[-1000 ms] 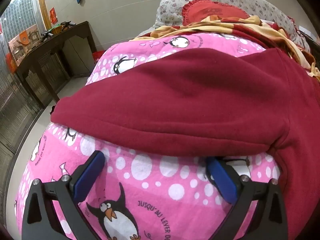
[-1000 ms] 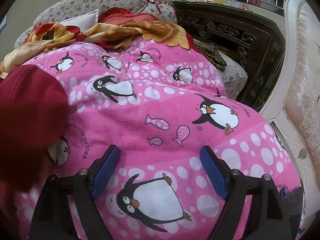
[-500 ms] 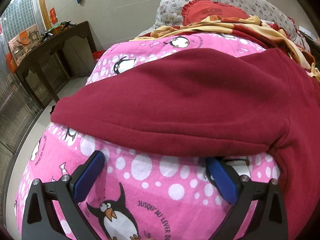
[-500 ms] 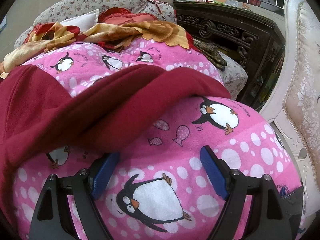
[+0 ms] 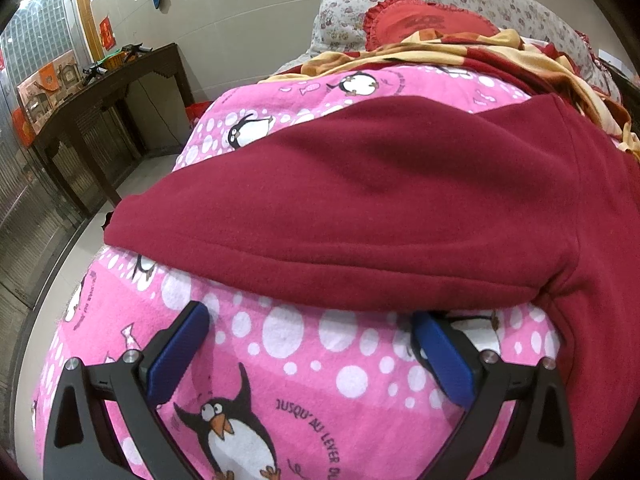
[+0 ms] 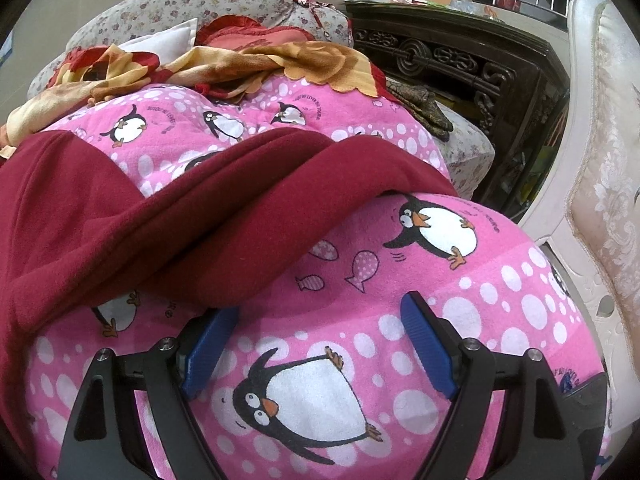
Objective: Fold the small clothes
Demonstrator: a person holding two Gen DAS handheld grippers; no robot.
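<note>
From the left wrist view, the left claw (image 5: 310, 338) stands wide open and holds nothing, its two blue pads (image 5: 178, 354) spread apart over the pink penguin blanket (image 5: 304, 364) that covers the bed. The dark red fleece garment (image 5: 360, 208) lies flat on that blanket just ahead of the claw, and its near hem runs across the view, just past the left pad and over the tip of the right one. A seam runs down the garment's right part, where the cloth goes on toward the right edge of the view. Beyond it lie a yellow and red cloth (image 5: 460, 50) and a red frilled cushion (image 5: 424, 24) against floral pillows. A dark wooden side table (image 5: 108, 92) stands by the wall at the left.

From the right wrist view, the right claw (image 6: 316, 330) is likewise wide open with nothing between its pads. A rumpled stretch of the dark red fleece garment (image 6: 200, 216) reaches from the left edge across the blanket, and its lower fold overlaps the tip of the left pad; the right pad (image 6: 428, 346) sits clear of it over bare pink penguin blanket (image 6: 400, 280). A carved dark headboard (image 6: 460, 60) and a white upholstered chair (image 6: 600, 160) stand at the right.
</note>
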